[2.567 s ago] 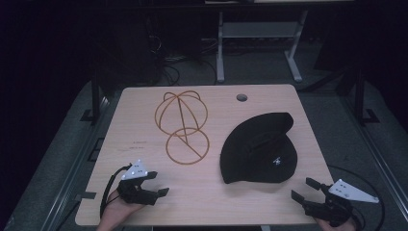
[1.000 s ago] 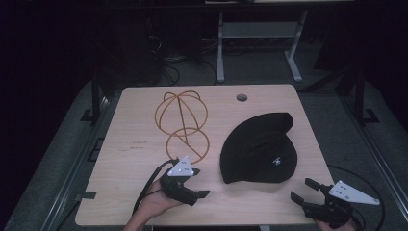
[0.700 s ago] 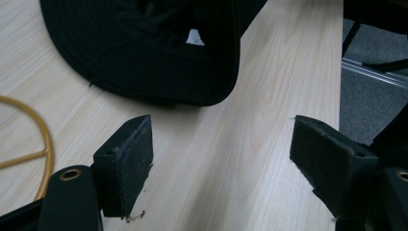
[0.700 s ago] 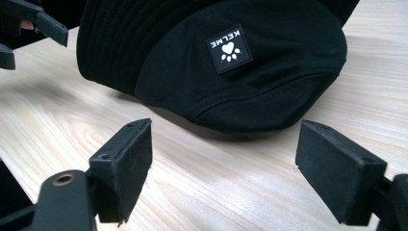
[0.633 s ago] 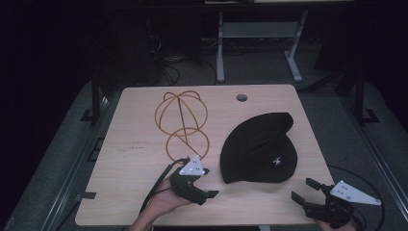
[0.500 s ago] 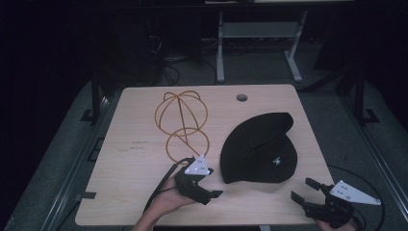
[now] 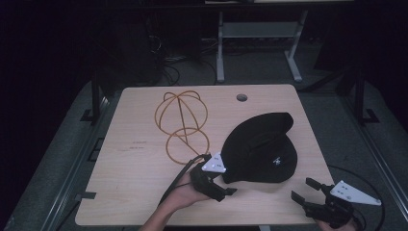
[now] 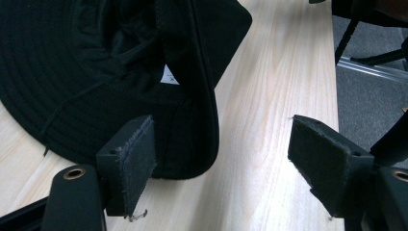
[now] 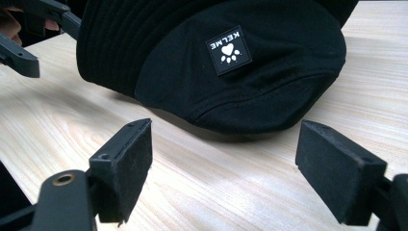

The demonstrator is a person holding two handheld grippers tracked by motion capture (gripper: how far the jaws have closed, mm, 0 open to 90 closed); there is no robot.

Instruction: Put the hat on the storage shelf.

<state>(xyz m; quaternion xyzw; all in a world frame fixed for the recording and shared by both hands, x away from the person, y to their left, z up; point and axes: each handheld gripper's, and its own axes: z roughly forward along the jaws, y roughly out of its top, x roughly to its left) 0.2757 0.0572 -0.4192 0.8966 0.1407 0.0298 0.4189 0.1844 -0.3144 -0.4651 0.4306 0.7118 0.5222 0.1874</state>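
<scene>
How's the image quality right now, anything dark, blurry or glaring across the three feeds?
High view: table lit, surroundings nearly black, black hat shows little detail. Left gripper view: sharp on the hat brim, soft shadow beneath, left tongs open. Right gripper view: logo patch crisp, mild sheen on the wood, right tongs open.

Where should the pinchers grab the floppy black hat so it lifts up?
Probably the black fabric hat by its thin brim edge, coming from the near left. That edge lies flat between the left gripper's open jaws; the crown is too bulky to pinch.
</scene>
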